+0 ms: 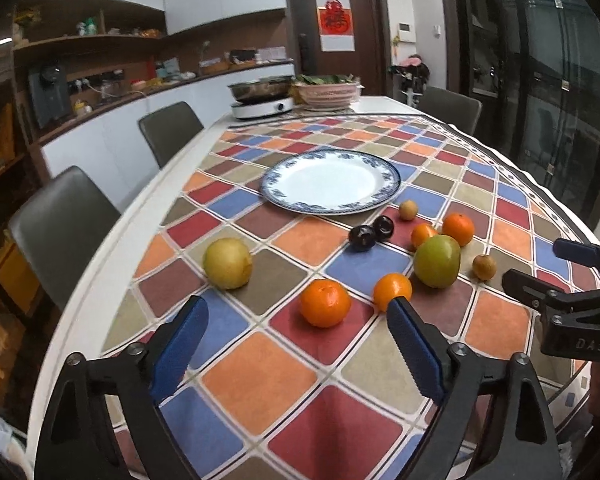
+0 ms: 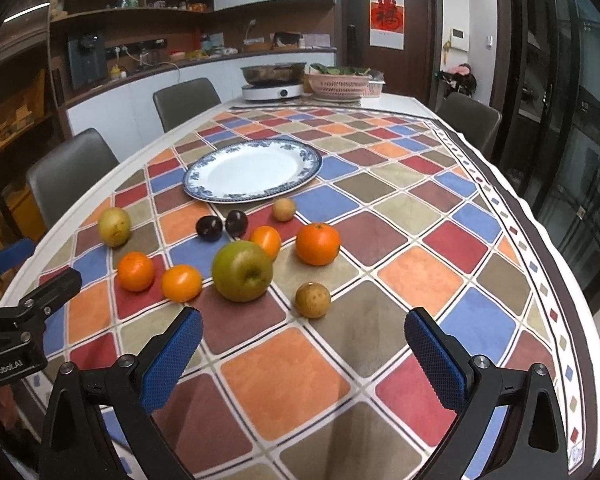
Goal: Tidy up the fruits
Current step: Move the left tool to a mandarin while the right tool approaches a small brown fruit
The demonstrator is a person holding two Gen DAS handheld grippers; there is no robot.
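Both pairs of my jaws stand spread wide with nothing between them: my left gripper (image 1: 296, 344) hangs over the near edge of the table (image 1: 100, 280), its blue pads (image 1: 180, 352) framing a mandarin (image 1: 325, 303), and my right gripper (image 2: 303, 354) hangs over the same near edge further right, with a small brown fruit (image 2: 313, 299) just beyond its pads.

On the checked tablecloth (image 2: 420, 208) the fruits lie loose toward the near edge, none of them on the blue-rimmed plate (image 2: 252, 196), which sits toward the middle of the table, bare and white. A yellow pear (image 1: 227, 263) lies apart near the left edge. Near the first mandarin lies a second orange fruit (image 1: 392, 290), and right behind that a green apple (image 1: 437, 261). Two dark plums (image 1: 362, 238) sit side by side between the apple and the plate. Another two orange fruits, a small one (image 1: 423, 235) and a larger one (image 1: 458, 229), lie just behind the apple. A pale small fruit (image 1: 408, 209) rests just beside the plate's near rim.

At the far end of the table stand an induction cooker with a steel pan (image 1: 262, 98) and a pink basket (image 1: 328, 94) of leaves.
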